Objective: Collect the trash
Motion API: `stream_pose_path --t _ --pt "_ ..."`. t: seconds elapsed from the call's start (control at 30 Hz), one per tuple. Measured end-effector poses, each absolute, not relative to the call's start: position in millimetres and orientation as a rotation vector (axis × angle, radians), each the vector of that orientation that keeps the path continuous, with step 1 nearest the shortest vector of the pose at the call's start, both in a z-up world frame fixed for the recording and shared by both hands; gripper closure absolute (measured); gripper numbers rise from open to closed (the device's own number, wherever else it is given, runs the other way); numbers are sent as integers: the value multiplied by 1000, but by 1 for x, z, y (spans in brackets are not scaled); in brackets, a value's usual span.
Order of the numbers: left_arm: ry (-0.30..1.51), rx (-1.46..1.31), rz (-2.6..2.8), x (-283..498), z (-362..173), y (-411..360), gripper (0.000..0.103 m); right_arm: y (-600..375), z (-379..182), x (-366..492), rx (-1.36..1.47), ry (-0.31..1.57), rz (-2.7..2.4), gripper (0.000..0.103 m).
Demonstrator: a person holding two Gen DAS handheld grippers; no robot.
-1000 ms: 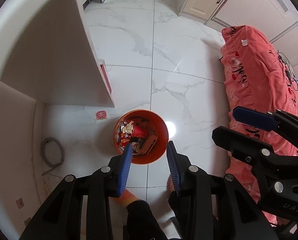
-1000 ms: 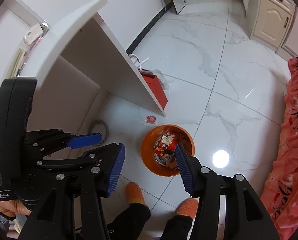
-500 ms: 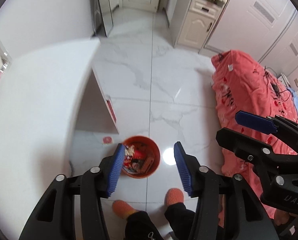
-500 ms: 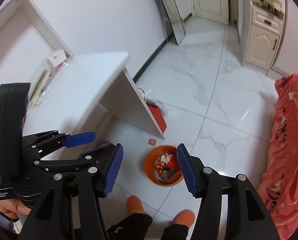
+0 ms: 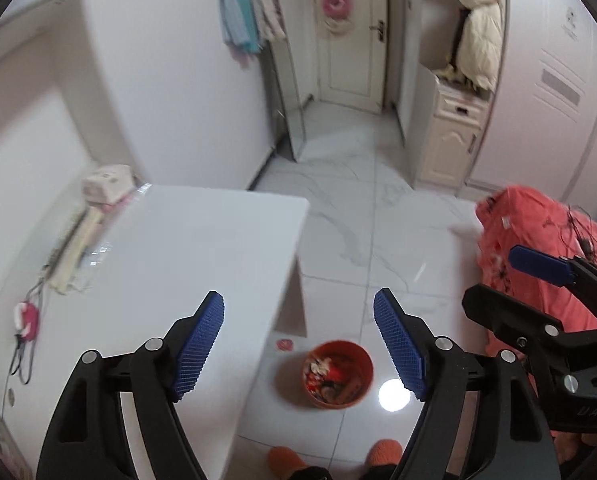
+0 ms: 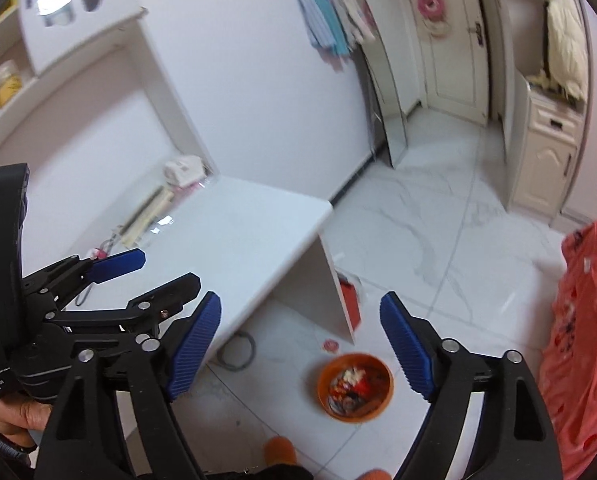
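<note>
An orange trash bin [image 5: 337,374] full of wrappers stands on the white marble floor by the desk's corner; it also shows in the right wrist view [image 6: 354,386]. My left gripper [image 5: 298,346] is open and empty, high above the bin. My right gripper [image 6: 300,346] is open and empty, also high above it. The right gripper shows at the right edge of the left wrist view [image 5: 538,280], and the left gripper at the left of the right wrist view [image 6: 114,276]. A small pink scrap [image 5: 284,344] lies on the floor beside the bin.
A white desk [image 5: 186,264] fills the left, with a tissue box [image 5: 106,182] and cables at its back. A red-covered bed [image 5: 538,248] is on the right. A red bag [image 6: 348,298] sits under the desk. A mirror, door and cabinet stand beyond. My orange slippers [image 5: 284,460] are below.
Both grippers have risen well above the floor and tilted up; the bin looks smaller and the desk top and room have come into view. The left gripper's jaws have opened wider.
</note>
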State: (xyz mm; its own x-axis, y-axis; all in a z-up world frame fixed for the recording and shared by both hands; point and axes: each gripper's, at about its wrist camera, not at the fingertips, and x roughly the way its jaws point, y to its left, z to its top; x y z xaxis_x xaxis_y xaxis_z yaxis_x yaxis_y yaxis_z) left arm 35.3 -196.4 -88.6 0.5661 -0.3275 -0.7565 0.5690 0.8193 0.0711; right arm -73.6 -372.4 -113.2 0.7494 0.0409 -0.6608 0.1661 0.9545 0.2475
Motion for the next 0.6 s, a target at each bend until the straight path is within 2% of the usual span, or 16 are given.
stream_pose_path --t 0.13,0.4,0.47,0.6 --pt "759 298 -486 28 -70 -181 21 -360 -90 -76 272 663 -39 10" --pt "690 242 -388 18 -40 -150 20 -336 -56 -69 232 586 37 6" --pt "674 226 -362 15 -35 -141 16 -327 -49 -66 220 571 59 6" --pt "638 204 -291 10 -26 -122 15 -307 -36 -63 211 549 107 5"
